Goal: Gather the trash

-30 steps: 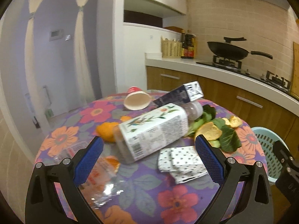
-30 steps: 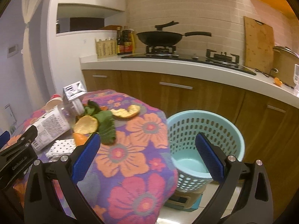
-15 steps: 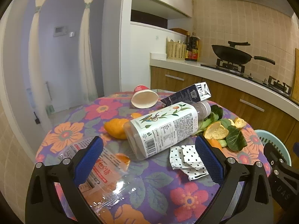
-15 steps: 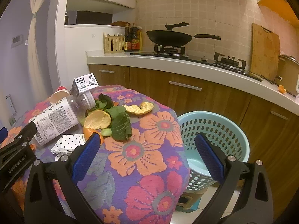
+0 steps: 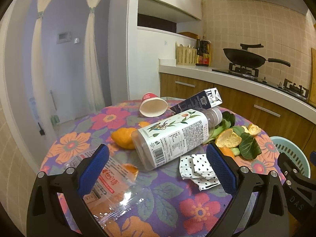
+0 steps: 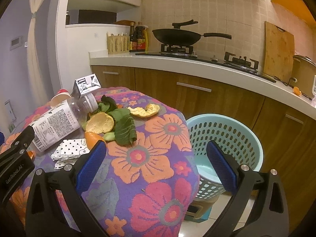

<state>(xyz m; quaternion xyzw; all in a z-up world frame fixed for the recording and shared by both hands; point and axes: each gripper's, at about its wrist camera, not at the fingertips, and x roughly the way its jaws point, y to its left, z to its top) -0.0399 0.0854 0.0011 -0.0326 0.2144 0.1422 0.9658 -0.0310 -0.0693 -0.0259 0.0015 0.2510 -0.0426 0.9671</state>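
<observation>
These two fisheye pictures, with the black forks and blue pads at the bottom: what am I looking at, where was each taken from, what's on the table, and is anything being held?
No robot here: a person holds a two-finger gripper in each hand, with a camera on each looking along its fingers. In the left view, the left gripper is open and empty above a round table with a floral tablecloth. On it lie a tipped plastic bottle, a paper cup on its side, a milk carton, an orange peel among green leaves, a dotted napkin and a clear snack wrapper. In the right view, the right gripper is also open and empty, near the table edge beside a blue laundry-style basket on the floor.
</observation>
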